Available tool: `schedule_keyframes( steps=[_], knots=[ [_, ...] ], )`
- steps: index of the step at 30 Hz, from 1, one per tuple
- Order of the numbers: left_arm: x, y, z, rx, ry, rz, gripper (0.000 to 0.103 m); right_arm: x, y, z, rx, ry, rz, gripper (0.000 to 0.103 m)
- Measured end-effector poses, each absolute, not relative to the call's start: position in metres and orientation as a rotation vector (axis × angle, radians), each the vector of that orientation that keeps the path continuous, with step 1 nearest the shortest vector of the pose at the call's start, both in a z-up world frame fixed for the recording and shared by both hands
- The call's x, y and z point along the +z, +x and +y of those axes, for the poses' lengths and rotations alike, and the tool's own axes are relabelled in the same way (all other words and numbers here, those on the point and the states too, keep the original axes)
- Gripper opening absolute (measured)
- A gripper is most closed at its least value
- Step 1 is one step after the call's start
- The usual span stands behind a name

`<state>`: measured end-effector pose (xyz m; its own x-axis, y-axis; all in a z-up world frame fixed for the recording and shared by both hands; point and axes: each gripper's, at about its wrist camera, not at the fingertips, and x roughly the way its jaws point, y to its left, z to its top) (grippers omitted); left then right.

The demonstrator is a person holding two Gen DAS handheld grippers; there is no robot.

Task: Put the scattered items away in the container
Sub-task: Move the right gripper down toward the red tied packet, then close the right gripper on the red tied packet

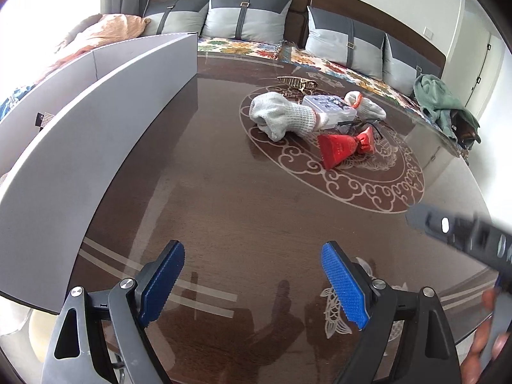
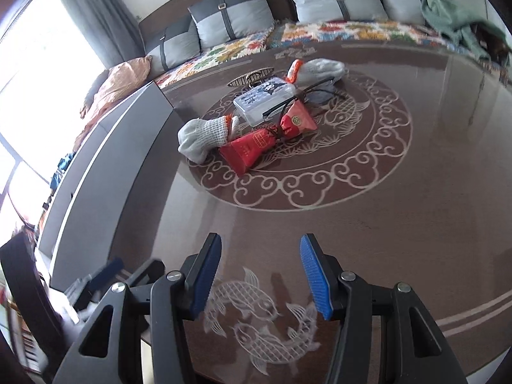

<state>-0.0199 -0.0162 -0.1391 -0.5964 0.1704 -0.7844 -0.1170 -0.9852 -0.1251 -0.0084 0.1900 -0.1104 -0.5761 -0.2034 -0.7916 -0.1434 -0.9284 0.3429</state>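
A pile of items lies on the round pattern of the dark table (image 1: 224,198): a grey knit glove (image 1: 281,116) (image 2: 204,136), a second glove (image 1: 368,104) (image 2: 316,68), a clear plastic box (image 1: 331,110) (image 2: 265,102), glasses (image 1: 361,124) (image 2: 307,96), a red pouch (image 1: 342,147) (image 2: 252,148) and a hair clip (image 1: 296,81) (image 2: 252,75). The grey container (image 1: 64,128) (image 2: 105,160) stands at the left. My left gripper (image 1: 252,281) is open and empty near the front edge. My right gripper (image 2: 260,278) is open and empty too, and shows blurred (image 1: 464,233) in the left wrist view.
A sofa (image 1: 256,22) with grey cushions and a floral cover runs behind the table. A green cloth (image 1: 444,102) lies at its right end, an orange pillow (image 1: 105,28) at its left. A person's hand (image 1: 486,329) shows at the right edge.
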Motion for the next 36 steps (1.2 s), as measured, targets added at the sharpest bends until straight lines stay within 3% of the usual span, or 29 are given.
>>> schedule_keyframes(
  steps=[3,9,16,26,28,36],
  knots=[
    [-0.145,-0.020,-0.014,2.667,-1.308,-0.078,0.087,-0.115,-0.039,0.194,-2.627,1.462,-0.665,0.053],
    [-0.153,-0.025,-0.016,2.651,-1.326,-0.103,0.087,-0.124,-0.103,0.221,-2.485,1.556,-1.045,0.053],
    [-0.159,-0.031,-0.025,2.636,-1.353,-0.160,0.087,-0.147,-0.152,0.237,-2.391,1.743,-1.282,0.053],
    [-0.162,-0.033,-0.031,2.619,-1.368,-0.188,0.087,-0.156,-0.179,0.212,-2.445,1.846,-1.076,0.050],
    [-0.162,-0.032,-0.033,2.617,-1.374,-0.190,0.087,-0.155,-0.179,0.207,-2.478,1.847,-0.983,0.034],
    [-0.162,-0.031,-0.036,2.623,-1.395,-0.188,0.087,-0.148,-0.163,0.208,-2.495,1.839,-0.748,0.026]
  ],
)
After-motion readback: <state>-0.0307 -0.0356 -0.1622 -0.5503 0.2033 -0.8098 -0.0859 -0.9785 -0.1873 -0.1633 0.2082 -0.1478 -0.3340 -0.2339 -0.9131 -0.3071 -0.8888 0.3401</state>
